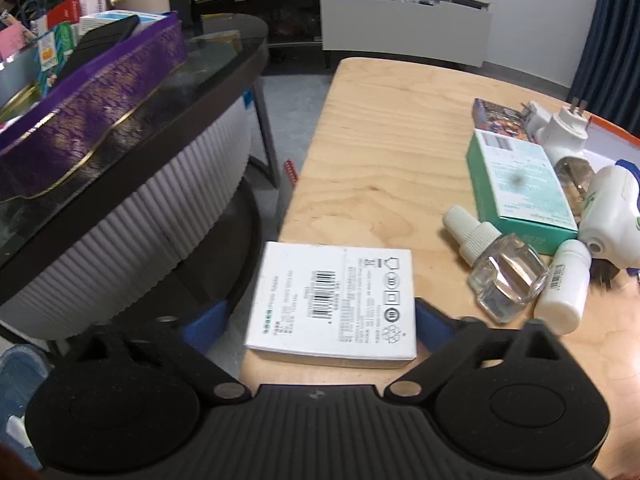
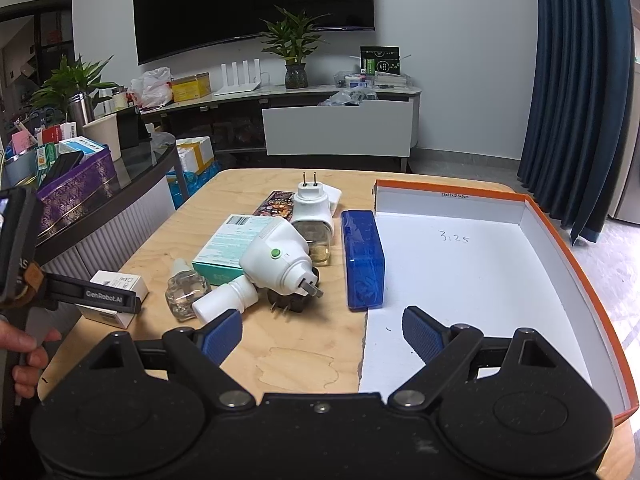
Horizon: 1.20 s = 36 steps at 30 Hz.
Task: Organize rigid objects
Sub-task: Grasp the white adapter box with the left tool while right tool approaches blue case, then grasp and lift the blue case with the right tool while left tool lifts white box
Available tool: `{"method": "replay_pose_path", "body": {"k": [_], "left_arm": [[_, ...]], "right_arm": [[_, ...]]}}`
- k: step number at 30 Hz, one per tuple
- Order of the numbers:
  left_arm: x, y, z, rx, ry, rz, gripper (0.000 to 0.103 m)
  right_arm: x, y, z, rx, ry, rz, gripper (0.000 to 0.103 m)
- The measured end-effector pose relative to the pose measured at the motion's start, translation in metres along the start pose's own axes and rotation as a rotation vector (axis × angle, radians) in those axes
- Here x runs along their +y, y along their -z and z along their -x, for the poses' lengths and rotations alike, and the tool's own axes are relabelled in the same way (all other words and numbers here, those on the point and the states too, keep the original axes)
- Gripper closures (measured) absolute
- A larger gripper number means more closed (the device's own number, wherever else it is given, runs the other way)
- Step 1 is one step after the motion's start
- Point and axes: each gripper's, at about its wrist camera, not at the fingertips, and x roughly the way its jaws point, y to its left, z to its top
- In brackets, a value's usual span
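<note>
Left wrist view
Left gripper: the jaws stand wide, one blue pad on each side of the white box. The right pad looks to be at the box edge; I cannot tell if it presses. The left pad is apart from it.
White box: it lies flat at the near left corner of the wooden table, barcode side up.
Near things: a clear glass bottle and a small white bottle lie to the right, beside a teal box.

Right wrist view
Right gripper: the jaws are wide open and hold nothing; they hang over the table edge and the tray rim.
Orange-edged tray: its white floor is bare, only handwriting on it.
Blue case: it rests along the left edge of the tray.
Hand: at the left border, it grips the handle of the other gripper, which points down at the white box.
</note>
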Motion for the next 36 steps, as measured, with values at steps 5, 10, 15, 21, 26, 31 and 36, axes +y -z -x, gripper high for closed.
{"method": "replay_pose_path", "body": {"k": [5,10,15,21,26,31,36], "left_arm": [[-0.006,0.004,0.008,-0.064,0.018,-0.020,0.024],[-0.013,0.006,0.025,-0.097,0.041,-0.007,0.024],[-0.020,0.007,0.041,-0.117,0.080,0.000,0.024],[-0.033,0.007,0.053,-0.130,0.115,-0.012,0.024],[-0.046,0.005,0.057,-0.141,0.134,-0.023,0.024],[-0.059,-0.001,0.058,-0.150,0.161,-0.038,0.024],[-0.078,-0.004,0.069,-0.168,0.199,-0.056,0.024]], "right_arm": [[-0.006,-0.002,-0.004,-0.012,0.010,-0.007,0.001],[-0.023,-0.014,-0.010,-0.027,0.040,-0.011,0.001],[-0.044,-0.043,-0.036,0.008,0.021,-0.064,0.006],[-0.049,-0.075,-0.086,0.136,-0.014,-0.042,0.036],[-0.040,-0.076,-0.127,0.236,-0.005,-0.006,0.060],[-0.049,-0.071,-0.134,0.261,0.003,-0.027,0.063],[-0.068,-0.078,-0.100,0.180,0.009,-0.053,0.063]]}}
